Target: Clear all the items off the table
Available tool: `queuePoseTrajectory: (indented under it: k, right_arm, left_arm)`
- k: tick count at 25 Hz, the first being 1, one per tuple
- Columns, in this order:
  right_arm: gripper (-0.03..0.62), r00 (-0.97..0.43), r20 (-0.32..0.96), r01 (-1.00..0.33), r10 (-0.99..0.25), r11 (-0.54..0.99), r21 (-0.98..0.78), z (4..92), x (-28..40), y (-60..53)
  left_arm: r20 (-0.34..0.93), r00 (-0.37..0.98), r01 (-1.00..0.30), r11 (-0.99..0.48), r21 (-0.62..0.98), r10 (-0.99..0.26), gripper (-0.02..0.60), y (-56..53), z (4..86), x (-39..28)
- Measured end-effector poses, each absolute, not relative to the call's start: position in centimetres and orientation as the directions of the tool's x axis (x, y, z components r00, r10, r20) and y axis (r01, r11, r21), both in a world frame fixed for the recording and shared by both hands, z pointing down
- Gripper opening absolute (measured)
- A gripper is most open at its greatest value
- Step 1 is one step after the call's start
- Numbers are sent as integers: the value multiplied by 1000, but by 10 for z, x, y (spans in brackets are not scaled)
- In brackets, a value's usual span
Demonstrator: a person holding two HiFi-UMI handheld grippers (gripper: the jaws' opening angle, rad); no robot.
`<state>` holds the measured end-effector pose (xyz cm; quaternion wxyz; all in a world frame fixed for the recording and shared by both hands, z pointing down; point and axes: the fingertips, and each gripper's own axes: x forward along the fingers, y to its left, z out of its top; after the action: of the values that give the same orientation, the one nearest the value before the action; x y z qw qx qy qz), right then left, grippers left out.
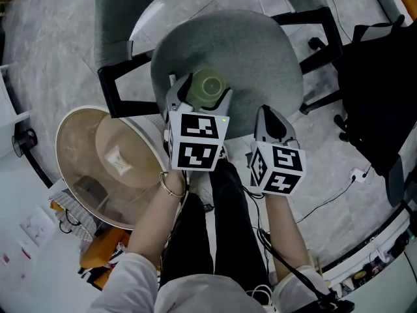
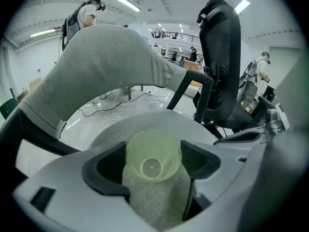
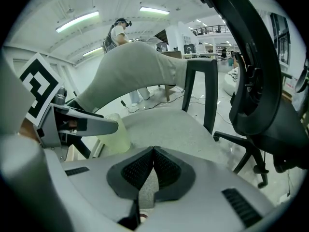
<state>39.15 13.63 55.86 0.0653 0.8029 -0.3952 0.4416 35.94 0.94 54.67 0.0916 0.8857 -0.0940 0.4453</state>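
A translucent green plastic cup (image 1: 208,87) is held just above the round grey seat of a chair (image 1: 260,57). My left gripper (image 1: 204,91) is shut on the cup, one finger on each side. In the left gripper view the cup (image 2: 153,159) sits between the dark pads (image 2: 108,167), its round bottom facing the camera. My right gripper (image 1: 271,115) hovers over the seat's near edge, to the right of the left one. Its jaws (image 3: 153,152) are shut with nothing between them. From the right gripper view the cup (image 3: 115,133) shows pale at the left, under the left gripper's finger.
A round beige bin (image 1: 73,150) stands on the floor at the left with a small pale item inside. The chair's grey backrest (image 2: 96,66) and black arms (image 1: 124,87) frame the seat. A black office chair (image 1: 378,90) stands at the right. Cables cross the floor.
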Motion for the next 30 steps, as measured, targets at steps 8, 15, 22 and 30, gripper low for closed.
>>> queuePoseTrajectory:
  k: [8, 15, 22, 30]
  right_arm:
    - [23, 298, 770, -685, -565, -688, -240, 563, 391, 138]
    - [23, 301, 772, -680, -560, -694, -237, 563, 388, 139]
    - [23, 307, 771, -677, -558, -697, -235, 560, 383, 139]
    - [23, 306, 772, -686, -557, -691, -227, 554, 370, 135]
  left_arm:
    - [806, 585, -260, -962, 83, -88, 359, 12, 554, 356]
    - [816, 573, -274, -957, 100, -79, 359, 13, 555, 353]
    - [790, 611, -279, -948, 152, -53, 359, 18, 547, 354]
    - [762, 645, -287, -943, 169, -60, 359, 12, 529, 346]
